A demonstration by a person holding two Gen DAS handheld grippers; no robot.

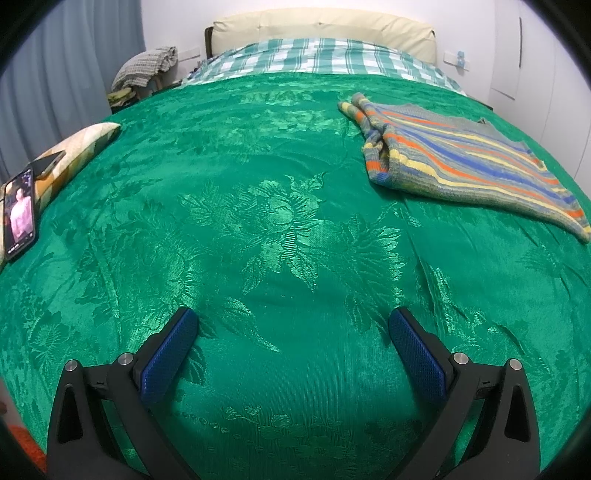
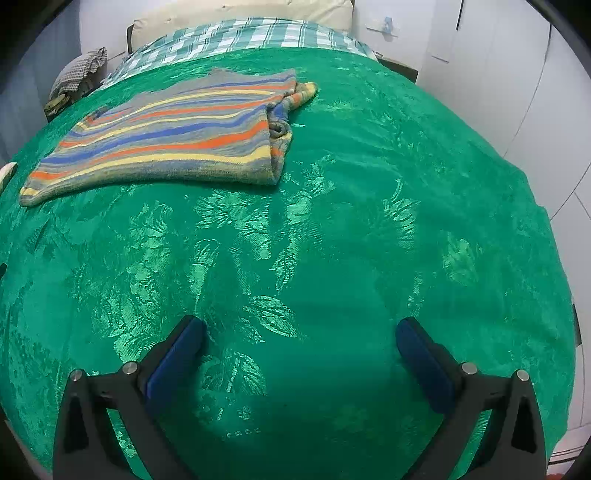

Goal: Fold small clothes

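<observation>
Hidden or cut off: the near edge of the bed falls below both views; the far end of the striped knit sweater reaches the rim of the left wrist view, where the fisheye bends it. The lower bodies of both grippers run out of frame.
Hard to make out: the screen of the phone is lit, but what it shows is too small to read. A crumpled checked cloth lies on something beside the bed; what is under it is unclear.
Sweater: folded lengthwise, lying flat on the green bedspread, one sleeve doubled over at the end nearer the headboard. It lies well apart from both grippers.
Left gripper: jaws spread wide, nothing between the blue pads, only bedspread below.
Right gripper: jaws wide apart, nothing held, above bare bedspread.
Surface: glossy green cover with a woven flower pattern, a few shallow creases.
Room: green and white checked sheet at the head, cream padded headboard, white walls, grey curtain on the left, a patterned pillow under the phone.
</observation>
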